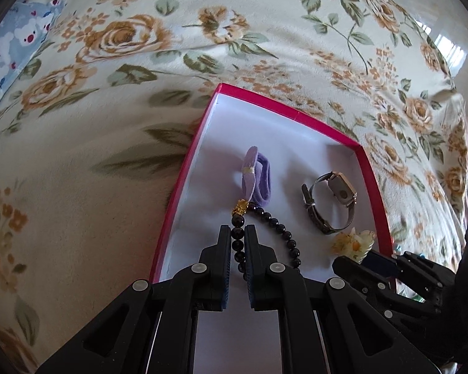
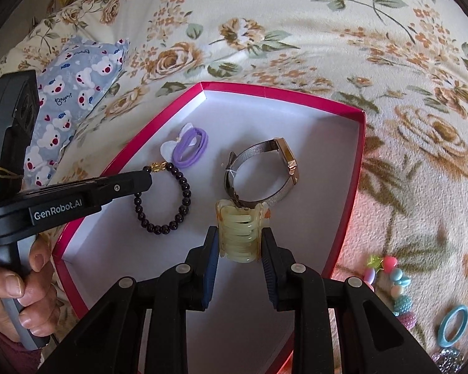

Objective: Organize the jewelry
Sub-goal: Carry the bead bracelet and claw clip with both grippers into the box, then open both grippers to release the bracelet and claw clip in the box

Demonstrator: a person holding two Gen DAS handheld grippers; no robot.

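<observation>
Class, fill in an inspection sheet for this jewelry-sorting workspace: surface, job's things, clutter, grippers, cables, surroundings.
Surface: floral bedspread.
Job's things: pink box holding purple hair tie, watch, dark bead bracelet; hair claw over the box.
Clutter: colourful bead bracelet, blue ring and a sparkly piece on the bedspread, outside the box.
Grippers: left gripper shut on the bracelet; right gripper shut on the claw.
Cables: nothing seen.
Surroundings: bear-print pillow.

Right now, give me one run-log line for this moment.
left tool: shut on bead bracelet | right tool: shut on hair claw | both over pink box | watch, purple hair tie inside
</observation>
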